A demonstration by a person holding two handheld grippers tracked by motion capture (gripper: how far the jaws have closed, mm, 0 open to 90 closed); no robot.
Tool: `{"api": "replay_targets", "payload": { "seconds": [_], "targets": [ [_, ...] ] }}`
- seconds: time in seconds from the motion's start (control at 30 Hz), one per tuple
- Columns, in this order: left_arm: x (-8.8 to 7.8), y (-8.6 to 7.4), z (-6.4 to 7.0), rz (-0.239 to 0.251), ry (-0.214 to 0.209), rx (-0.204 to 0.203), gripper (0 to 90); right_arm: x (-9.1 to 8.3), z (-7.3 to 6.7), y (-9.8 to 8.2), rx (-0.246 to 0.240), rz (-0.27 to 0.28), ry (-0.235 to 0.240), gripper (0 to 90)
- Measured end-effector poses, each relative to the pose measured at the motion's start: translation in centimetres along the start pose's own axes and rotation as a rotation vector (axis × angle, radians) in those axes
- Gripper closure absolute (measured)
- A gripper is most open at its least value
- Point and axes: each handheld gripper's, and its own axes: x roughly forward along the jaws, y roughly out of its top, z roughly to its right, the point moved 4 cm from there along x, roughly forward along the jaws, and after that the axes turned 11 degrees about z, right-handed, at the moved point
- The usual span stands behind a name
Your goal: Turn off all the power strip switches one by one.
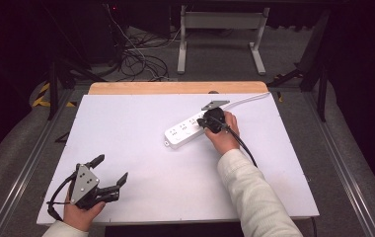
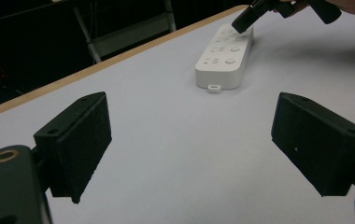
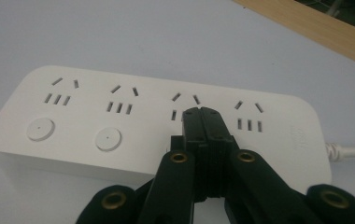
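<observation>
A white power strip (image 1: 183,131) lies on the white table top (image 1: 126,123), right of centre, with several sockets and round buttons. My right gripper (image 1: 206,122) is shut with nothing between its jaws. Its closed tip (image 3: 202,112) rests on the strip (image 3: 119,116) at the third socket, covering the spot where that socket's button would be. My left gripper (image 1: 110,169) is held open near the table's front left corner, well away from the strip. In the left gripper view (image 2: 189,140) the wide-apart jaws frame bare table, with the strip (image 2: 224,56) and the right gripper (image 2: 241,21) beyond.
The strip's white cable (image 1: 247,100) runs off to the back right corner. A wooden edge (image 1: 175,88) borders the table's far side. Beyond it are floor cables (image 1: 136,59) and a white table frame (image 1: 220,29).
</observation>
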Motion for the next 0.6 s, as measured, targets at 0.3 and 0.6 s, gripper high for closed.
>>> {"api": "replay_targets", "payload": {
  "seconds": [0.3, 0.6],
  "targets": [
    [0.0, -0.03, -0.09, -0.003, 0.001, 0.006, 13.0, 0.45, -0.32, -0.21, 0.002, -0.01, 0.014, 90.0],
    [0.0, -0.02, 0.0, -0.002, 0.0, 0.0, 13.0, 0.58, -0.45, -0.41, -0.007, -0.017, 0.007, 90.0]
  ]
}}
